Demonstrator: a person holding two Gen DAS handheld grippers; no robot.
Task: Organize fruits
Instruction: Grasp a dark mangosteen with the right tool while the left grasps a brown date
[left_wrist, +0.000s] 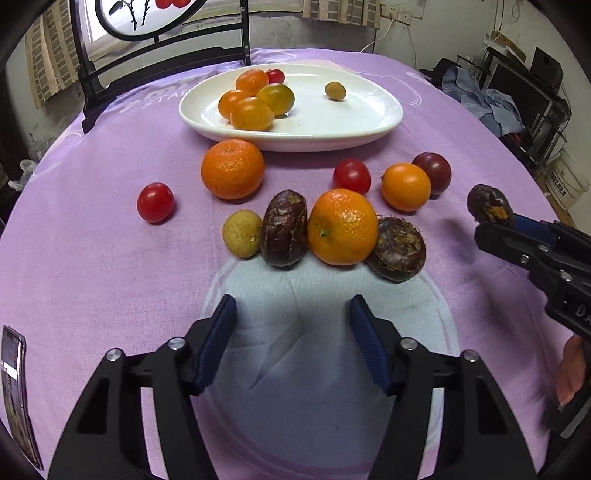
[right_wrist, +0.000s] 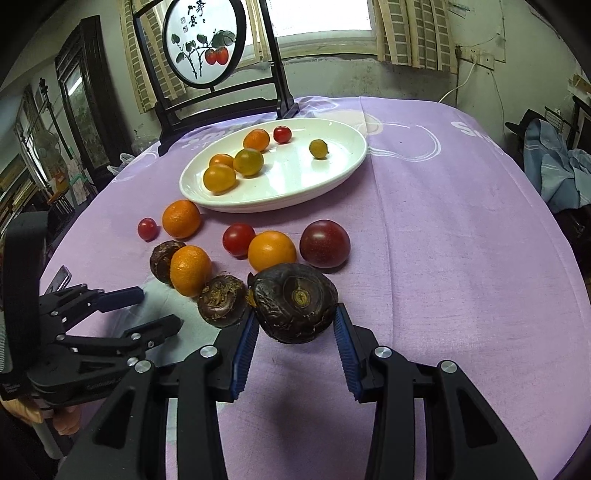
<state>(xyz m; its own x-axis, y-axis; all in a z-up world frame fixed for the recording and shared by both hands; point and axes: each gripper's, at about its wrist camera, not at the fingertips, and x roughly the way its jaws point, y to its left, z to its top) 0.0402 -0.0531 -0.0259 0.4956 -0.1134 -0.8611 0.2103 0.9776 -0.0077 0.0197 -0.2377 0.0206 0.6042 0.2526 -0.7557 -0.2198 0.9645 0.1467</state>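
Note:
My right gripper (right_wrist: 295, 325) is shut on a dark brown water chestnut (right_wrist: 293, 302) and holds it above the purple cloth; it also shows in the left wrist view (left_wrist: 489, 205). My left gripper (left_wrist: 293, 314) is open and empty, just short of a row of fruit: a longan (left_wrist: 242, 233), a water chestnut (left_wrist: 284, 227), an orange (left_wrist: 341, 227) and another water chestnut (left_wrist: 399, 249). A white plate (left_wrist: 351, 122) at the back holds several small oranges (left_wrist: 253, 112), a cherry tomato (left_wrist: 275, 75) and a longan (left_wrist: 335, 90).
More fruit lies loose on the cloth: an orange (left_wrist: 232, 168), red tomatoes (left_wrist: 155, 202) (left_wrist: 351, 176), a yellow-orange tomato (left_wrist: 405, 186) and a dark purple tomato (left_wrist: 433, 171). A black-framed round screen (right_wrist: 205, 40) stands behind the plate. A phone (left_wrist: 14, 391) lies at the left table edge.

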